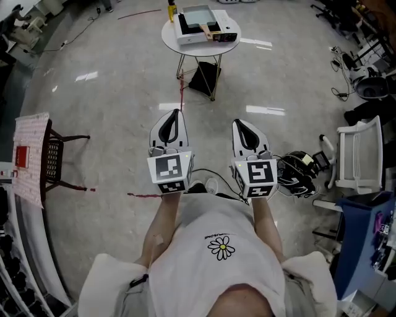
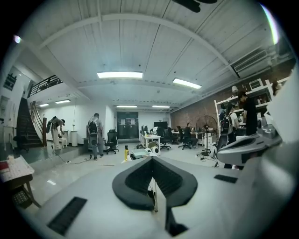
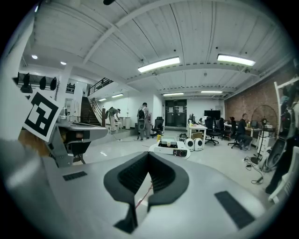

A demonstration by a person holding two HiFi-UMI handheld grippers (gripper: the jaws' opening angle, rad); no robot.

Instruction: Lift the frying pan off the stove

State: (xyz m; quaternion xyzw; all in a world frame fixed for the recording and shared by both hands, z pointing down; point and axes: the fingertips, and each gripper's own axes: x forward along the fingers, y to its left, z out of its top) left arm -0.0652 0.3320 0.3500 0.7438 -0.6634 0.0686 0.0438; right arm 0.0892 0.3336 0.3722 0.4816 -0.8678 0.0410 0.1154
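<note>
A square frying pan (image 1: 198,15) with a wooden handle sits on a white portable stove (image 1: 224,26), on a round white table (image 1: 170,36) at the far end of the floor. Both grippers are held at waist height, well short of that table. The left gripper (image 1: 176,112) is shut and holds nothing. So is the right gripper (image 1: 238,122). In the right gripper view the shut jaws (image 3: 148,154) point at the stove (image 3: 169,148) some way ahead. In the left gripper view the shut jaws (image 2: 152,158) partly hide the table (image 2: 139,155).
A yellow bottle (image 1: 171,9) stands at the table's back left. A cloth-covered side table (image 1: 30,158) and a black chair (image 1: 55,160) are at the left. At the right are a white chair (image 1: 359,155) and black gear with cables (image 1: 297,174). People stand far off (image 2: 95,135).
</note>
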